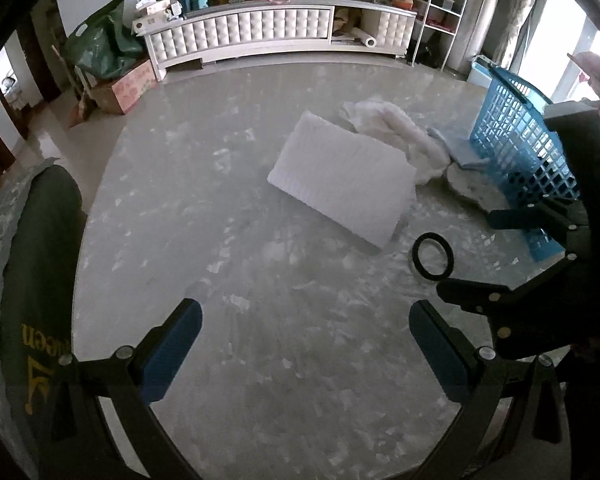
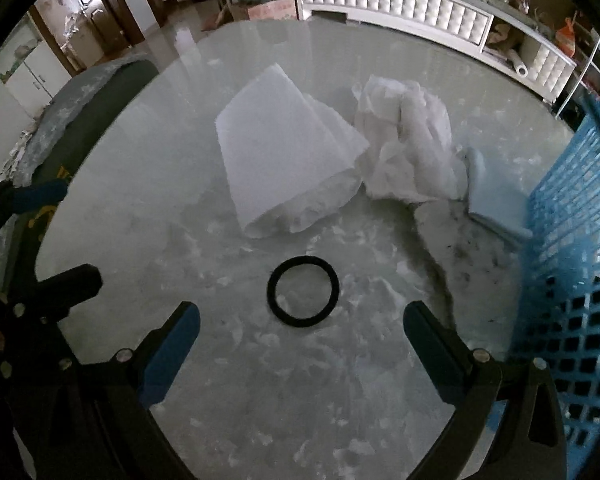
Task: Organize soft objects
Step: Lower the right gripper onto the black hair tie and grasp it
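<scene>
Left tool point(image 1: 305, 344) spread wide and empty above the marbled table point(image 1: 220, 240). Ahead and rightward, white foam sheet point(image 1: 340, 180), crumpled white cloth point(image 1: 404, 136), folded pale-blue cloth point(image 2: 496, 196), blue plastic basket point(image 2: 572, 260). Right tool point(image 2: 301, 350) likewise spread, empty; black elastic ring point(image 2: 302, 292) flat just ahead between its fingers.

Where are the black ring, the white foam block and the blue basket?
black ring point(image 2: 302, 292): right wrist view, on its left band.
white foam block point(image 1: 340, 178): left wrist view, middle of its top face.
blue basket point(image 1: 512, 136): left wrist view, on its lattice wall.
</scene>
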A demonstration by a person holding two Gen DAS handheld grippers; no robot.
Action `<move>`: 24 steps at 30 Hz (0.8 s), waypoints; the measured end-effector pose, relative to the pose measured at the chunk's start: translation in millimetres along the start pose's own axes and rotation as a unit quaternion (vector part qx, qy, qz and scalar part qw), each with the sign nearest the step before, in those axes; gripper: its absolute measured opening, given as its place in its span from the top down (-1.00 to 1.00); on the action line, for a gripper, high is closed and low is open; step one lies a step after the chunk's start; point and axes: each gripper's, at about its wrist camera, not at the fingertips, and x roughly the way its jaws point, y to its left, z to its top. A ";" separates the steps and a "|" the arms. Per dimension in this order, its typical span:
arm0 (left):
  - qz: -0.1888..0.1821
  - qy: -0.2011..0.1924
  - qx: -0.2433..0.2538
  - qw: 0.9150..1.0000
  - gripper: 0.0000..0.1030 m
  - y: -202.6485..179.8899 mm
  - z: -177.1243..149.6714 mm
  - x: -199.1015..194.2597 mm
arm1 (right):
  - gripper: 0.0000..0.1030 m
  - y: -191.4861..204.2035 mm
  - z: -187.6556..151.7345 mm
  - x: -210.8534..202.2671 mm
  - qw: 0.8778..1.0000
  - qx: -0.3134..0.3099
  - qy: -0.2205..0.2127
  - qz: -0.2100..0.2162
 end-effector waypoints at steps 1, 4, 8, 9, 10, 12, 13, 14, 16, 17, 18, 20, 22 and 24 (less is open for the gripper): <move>0.000 0.000 0.001 1.000 -1.00 0.7 1.2 2.7 | -0.99 -0.3 0.6 1.2 1.000 0.002 0.002 0.001; -0.002 0.000 0.005 1.000 -1.00 0.9 4.2 6.3 | -0.97 0.5 2.1 7.9 1.000 0.002 0.006 -0.001; -0.004 0.000 0.008 1.000 -1.00 1.8 4.5 9.9 | -0.84 5.7 2.6 16.1 1.000 -0.001 0.014 -0.005; -0.005 -0.001 0.008 1.000 -1.00 1.4 4.5 10.0 | -0.83 6.8 3.2 18.4 1.000 -0.001 0.016 -0.005; -0.007 -0.001 0.007 1.000 -1.00 2.1 4.3 9.8 | -0.81 7.8 3.6 20.0 1.000 -0.001 0.016 -0.004; -0.010 -0.004 0.004 1.000 -1.00 4.1 3.9 9.4 | -0.75 9.3 4.1 22.8 1.000 0.000 0.017 -0.004; -0.012 -0.005 0.002 1.000 -1.00 5.1 3.7 9.6 | -0.70 9.8 5.9 24.5 1.000 -0.001 0.018 -0.004; -0.013 -0.005 0.001 1.000 -1.00 5.8 3.8 9.8 | -0.63 11.7 5.6 25.3 1.000 -0.003 0.019 -0.005; -0.013 -0.003 -0.002 1.000 -1.00 7.4 3.8 11.0 | -0.60 13.3 5.0 27.3 1.000 -0.003 0.021 -0.008; -0.013 -0.002 -0.003 1.000 -1.00 7.1 3.5 11.2 | -0.59 12.4 4.1 28.4 1.000 -0.001 0.022 -0.008; -0.012 -0.002 -0.003 1.000 -1.00 5.9 3.8 11.6 | -0.59 12.0 3.6 29.9 1.000 0.001 0.023 -0.010; -0.011 -0.002 -0.003 1.000 -1.00 6.3 3.5 11.8 | -0.49 7.5 1.5 31.6 1.000 0.003 0.027 -0.011; -0.010 -0.001 -0.003 1.000 -1.00 6.8 3.8 11.8 | -0.41 6.4 1.6 32.9 1.000 0.000 0.024 -0.016; -0.011 -0.001 -0.003 1.000 -1.00 7.1 3.7 12.0 | -0.29 6.9 2.2 33.5 1.000 -0.002 0.021 -0.017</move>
